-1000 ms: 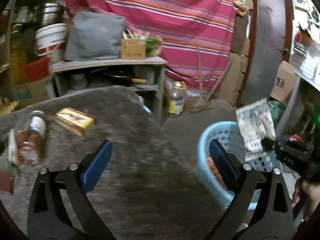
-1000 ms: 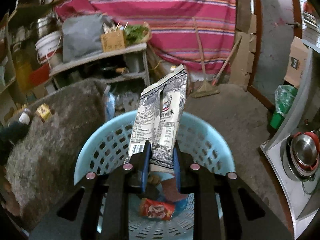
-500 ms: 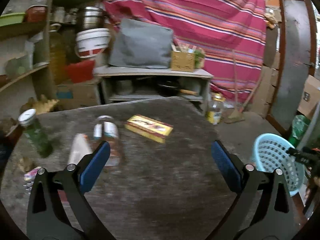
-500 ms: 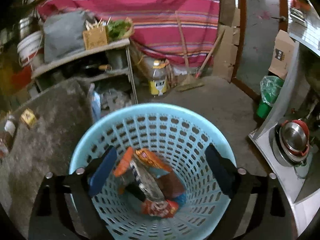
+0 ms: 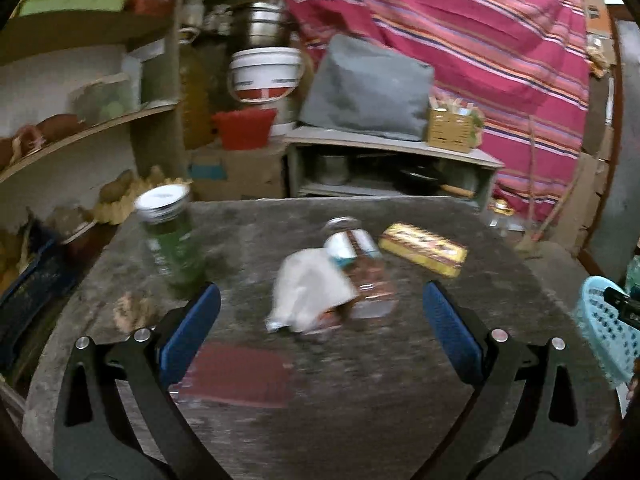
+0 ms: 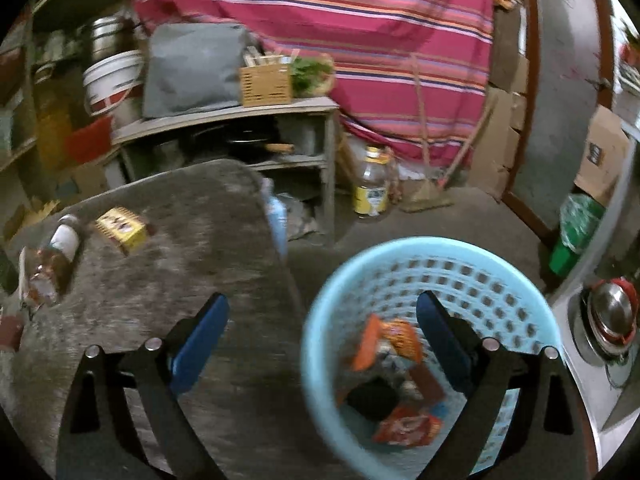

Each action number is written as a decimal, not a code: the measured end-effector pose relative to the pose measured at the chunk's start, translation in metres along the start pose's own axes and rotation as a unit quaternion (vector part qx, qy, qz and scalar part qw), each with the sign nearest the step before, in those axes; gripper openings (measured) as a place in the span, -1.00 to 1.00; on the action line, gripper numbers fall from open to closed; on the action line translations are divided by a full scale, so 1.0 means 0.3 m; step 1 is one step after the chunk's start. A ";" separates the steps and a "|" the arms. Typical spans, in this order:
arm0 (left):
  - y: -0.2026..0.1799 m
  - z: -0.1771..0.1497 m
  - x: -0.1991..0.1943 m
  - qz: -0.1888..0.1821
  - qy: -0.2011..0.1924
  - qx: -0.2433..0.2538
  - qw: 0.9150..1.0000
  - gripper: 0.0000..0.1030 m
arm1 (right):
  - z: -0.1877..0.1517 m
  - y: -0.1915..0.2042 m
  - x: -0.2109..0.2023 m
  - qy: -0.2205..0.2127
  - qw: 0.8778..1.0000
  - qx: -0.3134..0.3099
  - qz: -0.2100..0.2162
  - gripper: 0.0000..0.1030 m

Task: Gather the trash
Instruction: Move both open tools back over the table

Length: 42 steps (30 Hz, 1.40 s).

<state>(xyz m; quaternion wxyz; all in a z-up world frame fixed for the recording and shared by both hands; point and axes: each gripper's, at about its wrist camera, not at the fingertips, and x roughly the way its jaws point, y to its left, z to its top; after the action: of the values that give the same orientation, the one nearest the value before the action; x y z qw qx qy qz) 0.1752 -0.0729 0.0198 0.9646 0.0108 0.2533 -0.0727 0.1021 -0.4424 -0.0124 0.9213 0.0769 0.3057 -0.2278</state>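
the right gripper (image 6: 322, 334) has just been opening, and its jaws now stand wide apart with nothing between them. a second ago it held a grey printed wrapper upright over the basket (image 6: 516, 264); that wrapper has gone from the jaws, and the heap of packets (image 6: 394, 384) at the bottom of the basket, lower right of the right wrist view, looks fuller, though blur makes it hard to pick the grey one out. the view has also slid so that the basket sits right of centre and the table (image 6: 224, 240) fills the left.

the left gripper (image 5: 320, 322) is spread open and empty too. its view has swung away from the basket, now only a sliver at the right edge, to face the table head on. just beyond its tips, mid-frame, lies a white wrapper (image 5: 306, 294) touching a bottle (image 5: 360, 264) on its side; a yellow box (image 5: 422, 248) lies to the right, a green jar (image 5: 170, 240) stands to the left, and a dark red packet (image 5: 240, 372) lies low in the frame near the left finger.

so one piece looks delivered, and several remain on the table. the white wrapper seems the likely next pick for the left gripper.
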 end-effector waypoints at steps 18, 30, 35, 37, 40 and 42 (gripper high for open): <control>0.291 -0.050 0.064 0.033 0.027 -0.031 0.999 0.90 | -0.033 0.584 -0.022 -0.026 0.991 -0.090 0.091 0.81; 0.467 -0.047 0.074 0.041 0.031 -0.066 0.996 0.90 | 0.081 0.838 -0.069 -0.056 0.982 -0.139 0.114 0.92; 0.561 -0.066 0.088 0.064 0.040 -0.087 0.993 0.90 | 0.070 0.889 -0.062 -0.064 0.980 -0.163 0.098 0.92; 0.597 -0.077 0.100 0.073 0.048 -0.094 0.992 0.90 | 0.056 0.899 -0.029 -0.047 0.980 -0.164 0.102 0.92; 0.658 -0.092 0.122 0.086 0.059 -0.105 0.989 0.90 | 0.047 0.904 0.004 -0.022 0.981 -0.161 0.107 0.92; 0.694 -0.100 0.130 0.093 0.063 -0.111 0.987 0.90 | 0.043 0.904 0.008 -0.023 0.980 -0.161 0.111 0.92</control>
<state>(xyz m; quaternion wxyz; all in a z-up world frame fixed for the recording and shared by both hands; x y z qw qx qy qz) 0.2244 0.1296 -0.0288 0.9444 -0.0686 0.3182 0.0467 0.2371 -0.2070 -0.0028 0.9480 -0.0447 0.3064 -0.0740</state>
